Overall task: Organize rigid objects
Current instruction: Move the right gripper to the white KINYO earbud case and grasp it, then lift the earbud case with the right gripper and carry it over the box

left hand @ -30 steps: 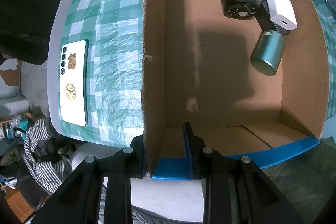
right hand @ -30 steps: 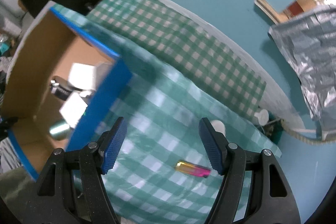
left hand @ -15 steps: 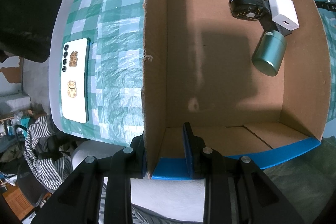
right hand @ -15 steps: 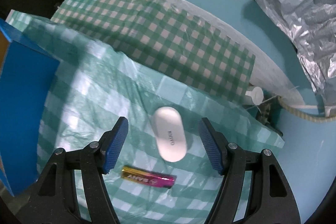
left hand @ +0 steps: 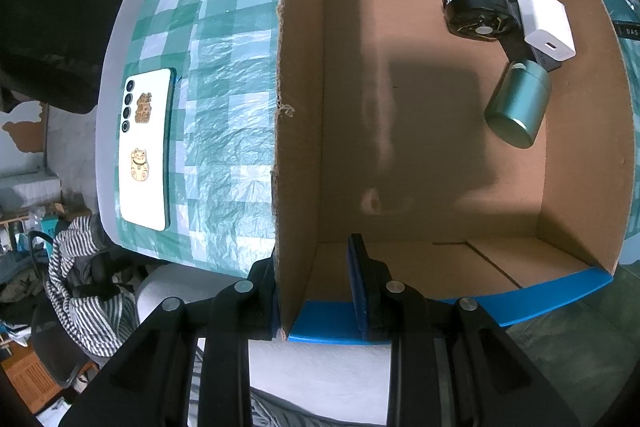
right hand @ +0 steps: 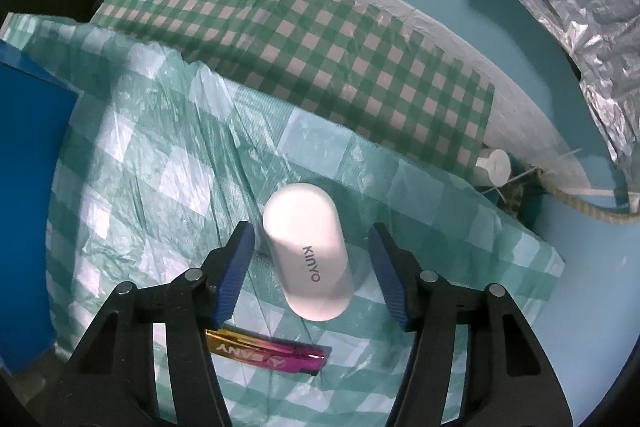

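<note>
The right tongs point(right hand: 312, 267) stood spread around the white KINYO case point(right hand: 308, 251), one pad on each long side with small gaps left, the case lying flat on the checked plastic cloth point(right hand: 168, 163) of the counter. The likeliest trouble was a slip: the case looked smooth and rounded and sat slightly skewed to the pads, so a close could have twisted it or squirted it toward 12 o'clock; the loose cloth might also have bunched under a pad. The pink-and-gold lighter point(right hand: 268, 353) lay just at 6 o'clock of the case and could have been knocked. The left tongs point(left hand: 316, 287) pinched the near corner of the cardboard box point(left hand: 300, 107), steadying it. Inside, toward 1 o'clock, sat two white chargers point(left hand: 548, 23), a black round gadget point(left hand: 476, 11) and a green metal canister point(left hand: 518, 107) on its side. A white phone point(left hand: 146, 151) lay outside at 9 o'clock
</note>
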A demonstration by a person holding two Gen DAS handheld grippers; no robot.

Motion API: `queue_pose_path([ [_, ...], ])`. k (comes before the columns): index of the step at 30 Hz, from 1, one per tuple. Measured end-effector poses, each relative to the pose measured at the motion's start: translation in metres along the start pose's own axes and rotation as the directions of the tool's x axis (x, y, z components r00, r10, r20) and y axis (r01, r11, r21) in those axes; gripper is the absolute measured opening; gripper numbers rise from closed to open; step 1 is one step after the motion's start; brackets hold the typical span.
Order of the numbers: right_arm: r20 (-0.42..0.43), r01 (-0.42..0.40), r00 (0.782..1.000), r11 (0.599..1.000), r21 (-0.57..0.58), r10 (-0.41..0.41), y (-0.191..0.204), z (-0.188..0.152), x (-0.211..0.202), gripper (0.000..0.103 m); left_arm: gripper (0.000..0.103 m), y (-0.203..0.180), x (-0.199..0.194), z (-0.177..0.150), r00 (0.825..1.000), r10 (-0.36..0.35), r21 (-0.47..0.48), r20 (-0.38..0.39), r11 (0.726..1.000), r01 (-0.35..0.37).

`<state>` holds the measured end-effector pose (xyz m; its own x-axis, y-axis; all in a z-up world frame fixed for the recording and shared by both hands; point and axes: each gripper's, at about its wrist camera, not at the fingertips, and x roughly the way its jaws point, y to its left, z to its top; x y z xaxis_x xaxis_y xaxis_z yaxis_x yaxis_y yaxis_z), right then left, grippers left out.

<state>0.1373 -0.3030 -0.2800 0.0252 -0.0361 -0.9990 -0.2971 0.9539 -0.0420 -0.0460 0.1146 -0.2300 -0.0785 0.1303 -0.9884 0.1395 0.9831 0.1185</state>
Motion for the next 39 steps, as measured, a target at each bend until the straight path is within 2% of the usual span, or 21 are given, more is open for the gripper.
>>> queue_pose_path([
  [9, -0.006, -0.020, 1.000, 0.999, 0.032, 0.020, 0.001, -0.007, 0.005, 0.037, 0.027, -0.003, -0.001, 0.000, 1.000, 0.003, 0.008, 0.001, 1.000, -0.003],
  [24, -0.015, -0.067, 0.998, 0.995, 0.075, 0.068, 0.022, -0.027, -0.004, 0.037, 0.027, -0.005, -0.003, 0.004, 1.000, 0.000, 0.018, 0.003, 1.000, 0.000],
  [39, 0.021, -0.118, 0.993, 0.993, 0.033, 0.117, 0.067, -0.025, -0.055, 0.037, 0.027, -0.004, -0.004, 0.005, 1.000, -0.017, 0.028, 0.006, 0.999, 0.017],
])
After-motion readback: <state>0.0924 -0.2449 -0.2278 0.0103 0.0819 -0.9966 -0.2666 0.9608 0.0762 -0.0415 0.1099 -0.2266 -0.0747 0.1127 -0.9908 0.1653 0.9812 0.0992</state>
